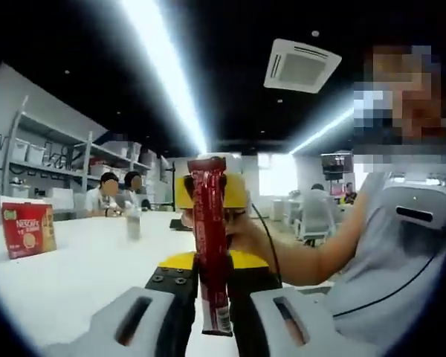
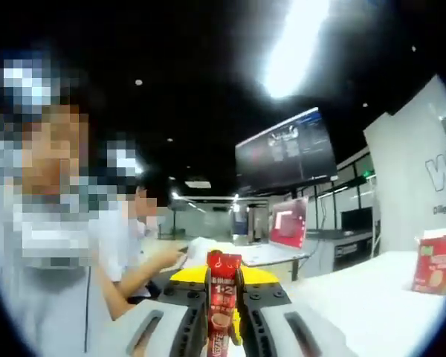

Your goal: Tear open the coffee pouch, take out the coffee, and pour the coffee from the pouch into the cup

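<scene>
White table [image 1: 74, 275], red box [image 1: 28, 229] aside; both tools clamp upright coffee pouch [image 1: 210, 238].

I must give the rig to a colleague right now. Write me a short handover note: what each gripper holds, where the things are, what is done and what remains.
Left gripper: shut on the lower part of the long red coffee stick pouch, held upright.
Right gripper: shut on the same pouch; seen in the left gripper view, its yellow-and-black jaws grip the pouch's top end.
Both are raised above the white table. A red cardboard coffee box stands on the table to the side.
Done: pouch picked up and gripped at both ends.
Left: whether it is already torn cannot be told; tear it, then pour into the cup.
</scene>
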The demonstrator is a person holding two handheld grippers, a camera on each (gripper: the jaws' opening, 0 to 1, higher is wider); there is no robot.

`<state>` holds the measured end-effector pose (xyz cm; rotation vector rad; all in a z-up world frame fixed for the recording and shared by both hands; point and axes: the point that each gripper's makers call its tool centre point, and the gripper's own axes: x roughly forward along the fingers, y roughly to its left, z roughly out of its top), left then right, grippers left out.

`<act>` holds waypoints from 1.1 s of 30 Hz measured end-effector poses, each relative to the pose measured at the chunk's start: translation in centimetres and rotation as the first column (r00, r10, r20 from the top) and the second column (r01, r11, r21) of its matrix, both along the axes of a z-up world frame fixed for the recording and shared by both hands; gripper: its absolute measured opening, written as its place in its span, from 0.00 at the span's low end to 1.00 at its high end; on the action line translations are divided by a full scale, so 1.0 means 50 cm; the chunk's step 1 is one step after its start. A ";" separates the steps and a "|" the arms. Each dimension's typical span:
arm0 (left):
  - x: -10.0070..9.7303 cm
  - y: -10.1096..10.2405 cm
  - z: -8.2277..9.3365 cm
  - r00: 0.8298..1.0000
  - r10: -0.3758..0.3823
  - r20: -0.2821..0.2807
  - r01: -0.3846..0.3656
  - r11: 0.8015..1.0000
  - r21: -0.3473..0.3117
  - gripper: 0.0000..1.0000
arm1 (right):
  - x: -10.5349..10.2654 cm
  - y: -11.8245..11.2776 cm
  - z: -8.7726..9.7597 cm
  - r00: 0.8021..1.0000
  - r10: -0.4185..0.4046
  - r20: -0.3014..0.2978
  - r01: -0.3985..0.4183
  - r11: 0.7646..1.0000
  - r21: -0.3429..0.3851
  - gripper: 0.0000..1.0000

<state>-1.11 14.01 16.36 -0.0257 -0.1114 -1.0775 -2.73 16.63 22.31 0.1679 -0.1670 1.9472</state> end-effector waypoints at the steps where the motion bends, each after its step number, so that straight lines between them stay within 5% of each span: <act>1: 0.003 0.000 -0.002 1.000 0.014 -0.001 -0.014 1.000 0.004 0.15 | 0.005 0.002 -0.001 1.000 -0.016 0.002 0.016 1.000 0.004 0.17; 5: 0.042 0.024 -0.008 0.989 0.148 -0.019 -0.148 0.989 0.016 0.14 | 0.040 0.013 -0.019 0.986 -0.168 0.011 0.168 0.985 -0.028 0.25; 8: 0.072 0.045 -0.012 0.961 0.276 0.000 -0.276 0.959 0.058 0.14 | 0.076 0.025 -0.045 0.943 -0.328 0.053 0.331 0.940 -0.080 0.27; 10: 0.089 0.060 -0.013 0.930 0.366 0.028 -0.367 0.925 0.098 0.14 | 0.097 0.030 -0.059 0.906 -0.421 0.044 0.424 0.901 -0.096 0.26; 14: 0.114 0.087 -0.016 0.838 0.532 0.124 -0.546 0.816 0.189 0.14 | 0.100 0.042 -0.066 0.874 -0.486 0.006 0.485 0.871 -0.078 0.23; 17: 0.119 0.085 -0.023 0.803 0.570 0.176 -0.597 0.768 0.232 0.14 | 0.106 0.052 -0.064 0.841 -0.541 0.004 0.540 0.840 -0.060 0.16; 21: 0.118 0.078 -0.025 0.812 0.557 0.175 -0.584 0.781 0.224 0.15 | 0.114 0.052 -0.062 0.829 -0.559 0.024 0.559 0.827 -0.060 0.07; 23: 0.108 0.067 -0.021 0.858 0.497 0.127 -0.513 0.838 0.187 0.17 | 0.117 0.045 -0.058 0.842 -0.539 0.027 0.540 0.839 -0.068 0.05; 24: 0.100 0.061 -0.018 0.886 0.456 0.086 -0.464 0.872 0.155 0.19 | 0.116 0.043 -0.056 0.852 -0.522 0.023 0.523 0.850 -0.071 0.05; 25: 0.092 0.058 -0.012 0.909 0.415 0.047 -0.417 0.902 0.111 0.21 | 0.100 0.039 -0.045 0.898 -0.441 0.003 0.440 0.896 -0.061 0.05; 27: 0.076 0.054 0.001 0.945 0.327 0.007 -0.327 0.945 0.034 0.22 | 0.091 0.035 -0.042 0.927 -0.376 -0.006 0.375 0.924 -0.074 0.05; 30: 0.060 0.048 0.000 0.970 0.240 -0.020 -0.240 0.971 0.012 0.22 | 0.043 0.021 -0.031 0.988 -0.156 -0.010 0.155 0.985 -0.069 0.05; 33: 0.023 0.017 -0.004 0.996 0.079 -0.034 -0.079 0.997 0.007 0.21 | 0.015 0.009 -0.027 0.999 -0.034 0.010 0.035 0.998 -0.056 0.05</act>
